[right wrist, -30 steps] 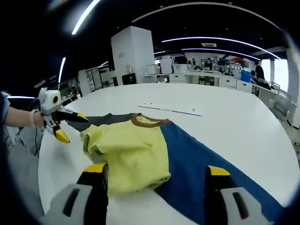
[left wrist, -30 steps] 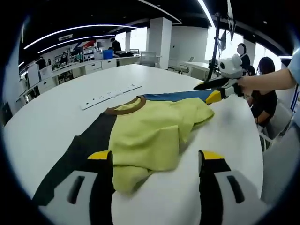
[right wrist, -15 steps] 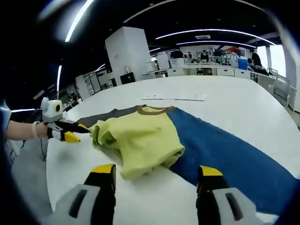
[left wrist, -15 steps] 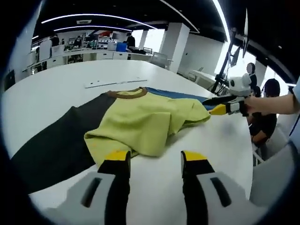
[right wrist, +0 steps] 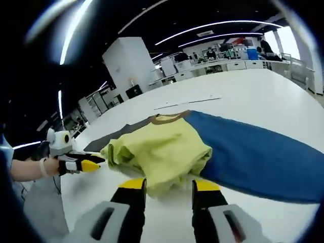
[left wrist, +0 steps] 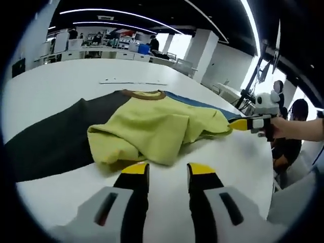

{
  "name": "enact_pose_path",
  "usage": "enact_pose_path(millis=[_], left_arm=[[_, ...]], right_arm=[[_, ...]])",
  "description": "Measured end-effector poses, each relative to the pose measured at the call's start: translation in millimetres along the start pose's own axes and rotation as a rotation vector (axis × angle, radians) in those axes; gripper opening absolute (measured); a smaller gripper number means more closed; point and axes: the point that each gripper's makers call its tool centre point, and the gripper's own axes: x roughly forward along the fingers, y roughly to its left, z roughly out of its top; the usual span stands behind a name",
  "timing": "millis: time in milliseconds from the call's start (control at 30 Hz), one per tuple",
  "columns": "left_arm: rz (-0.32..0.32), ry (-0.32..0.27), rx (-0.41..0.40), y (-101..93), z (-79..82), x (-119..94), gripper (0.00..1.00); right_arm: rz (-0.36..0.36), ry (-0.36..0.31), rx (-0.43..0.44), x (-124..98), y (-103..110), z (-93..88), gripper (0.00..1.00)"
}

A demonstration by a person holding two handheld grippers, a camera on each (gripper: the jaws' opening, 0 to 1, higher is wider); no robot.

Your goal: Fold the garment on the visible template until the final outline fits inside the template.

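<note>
Big white table [left wrist: 45,86] [right wrist: 273,96] spans both views, open office behind it. On the table lies the template: a dark panel [left wrist: 45,144] at the left of the left gripper view and a blue panel [right wrist: 253,147] at the right of the right gripper view; a sliver of dark panel [right wrist: 109,142] also shows left of the shirt there, and a strip of blue [left wrist: 197,104] past the shirt in the left gripper view. Yellow shirt [left wrist: 152,129] [right wrist: 162,149] sits bunched and partly folded at frame centre in both views, brown collar [left wrist: 144,94] [right wrist: 169,119] on its far side, lying over where the two panels meet. Thin white strip [left wrist: 131,82] [right wrist: 187,103] lies on the table beyond the collar. Left gripper [left wrist: 164,169] at bottom centre, yellow-tipped jaws narrow, nothing between them, tips just short of the shirt's near edge; it also shows at the left of the right gripper view [right wrist: 93,165], held by a hand [right wrist: 30,169]. Right gripper [right wrist: 169,185] at bottom centre, jaws narrow, nothing held, tips at the shirt's near edge; it shows at the right of the left gripper view [left wrist: 243,124], near the shirt's sleeve.
</note>
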Motion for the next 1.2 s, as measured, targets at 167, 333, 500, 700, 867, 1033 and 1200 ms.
enact_pose_path(millis=[167,333,500,700,867,1033,1200], left_arm=[[0.006,0.002,-0.017,0.0,-2.8,3,0.23],[0.026,-0.001,-0.062,4.1,-2.8,7,0.19],[0.027,-0.013,-0.081,3.5,-1.5,12,0.19],[0.046,-0.019,-0.135,8.8,-0.9,15,0.13],[0.054,-0.028,-0.158,8.6,0.0,18,0.09],[0.047,-0.041,-0.201,8.4,1.8,20,0.07],[0.049,-0.052,-0.239,10.4,3.8,22,0.00]], right_arm=[[0.015,0.012,0.018,3,5,-3.0,0.16],[0.017,0.022,0.026,5,5,-7.3,0.12],[0.022,0.035,0.006,4,6,-10.5,0.11],[0.021,0.039,0.010,4,5,-11.8,0.09],[0.026,0.049,0.004,4,5,-13.2,0.08],[0.032,0.057,-0.004,4,5,-14.0,0.06],[0.027,0.060,0.002,4,1,-13.6,0.05]])
